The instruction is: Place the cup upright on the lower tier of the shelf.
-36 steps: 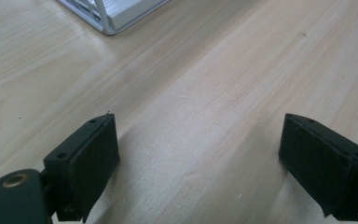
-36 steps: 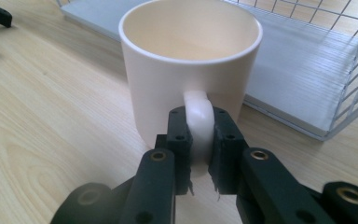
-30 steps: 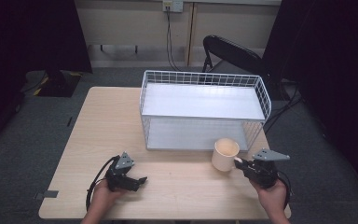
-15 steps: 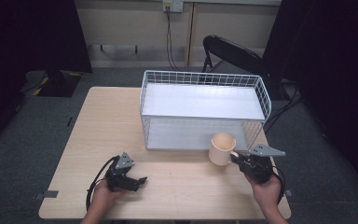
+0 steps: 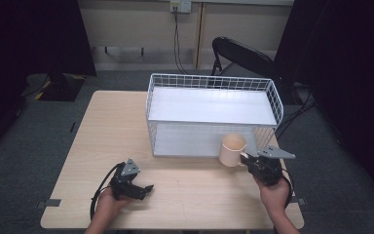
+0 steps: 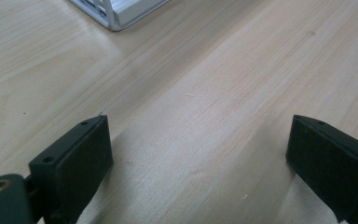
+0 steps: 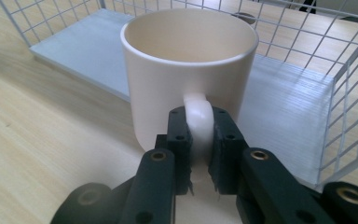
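High view: surface (image 5: pixel 185 190) evenly lit from above, surroundings at 9 and 3 o'clock falling to near black; soft focus throughout. Left gripper view: broad soft shadow on the wood at 6 o'clock, no glare. Right gripper view: mug (image 7: pixel 189 70) sharp, hand-held gripper (image 7: pixel 200 154) parts at 6 o'clock slightly blurred.

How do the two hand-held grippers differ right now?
The right gripper is shut on the cream mug's handle beside the wire rack; the left gripper has its jaws wide apart over bare table, holding nothing. Both are black, each held in one hand.
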`<action>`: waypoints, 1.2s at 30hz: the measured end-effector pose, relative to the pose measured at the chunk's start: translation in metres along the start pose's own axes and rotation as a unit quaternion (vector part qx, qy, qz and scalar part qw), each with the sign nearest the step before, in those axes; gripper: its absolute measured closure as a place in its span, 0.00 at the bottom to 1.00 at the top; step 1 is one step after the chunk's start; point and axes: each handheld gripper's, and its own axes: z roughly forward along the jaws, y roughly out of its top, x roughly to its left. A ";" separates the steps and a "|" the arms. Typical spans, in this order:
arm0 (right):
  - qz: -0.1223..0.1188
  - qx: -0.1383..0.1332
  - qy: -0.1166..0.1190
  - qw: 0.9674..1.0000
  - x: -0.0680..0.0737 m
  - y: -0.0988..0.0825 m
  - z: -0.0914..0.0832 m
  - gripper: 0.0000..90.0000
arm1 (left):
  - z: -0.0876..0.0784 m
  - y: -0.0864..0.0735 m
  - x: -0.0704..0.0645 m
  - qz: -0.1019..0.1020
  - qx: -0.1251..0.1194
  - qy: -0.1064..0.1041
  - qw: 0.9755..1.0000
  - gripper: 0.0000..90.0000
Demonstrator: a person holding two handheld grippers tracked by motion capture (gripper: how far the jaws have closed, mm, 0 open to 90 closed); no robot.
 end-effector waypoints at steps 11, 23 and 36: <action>-0.003 -0.009 -0.026 1.000 -0.001 0.003 0.008 0.89 | 0.000 0.000 0.000 -0.001 0.001 0.000 1.000 0.06; -0.002 -0.015 -0.041 0.999 0.000 0.005 0.019 0.89 | 0.000 0.000 0.000 -0.001 0.001 0.001 1.000 0.06; 0.005 -0.012 -0.057 0.998 -0.004 0.006 0.033 0.89 | 0.000 0.000 0.000 -0.001 0.000 0.000 1.000 0.06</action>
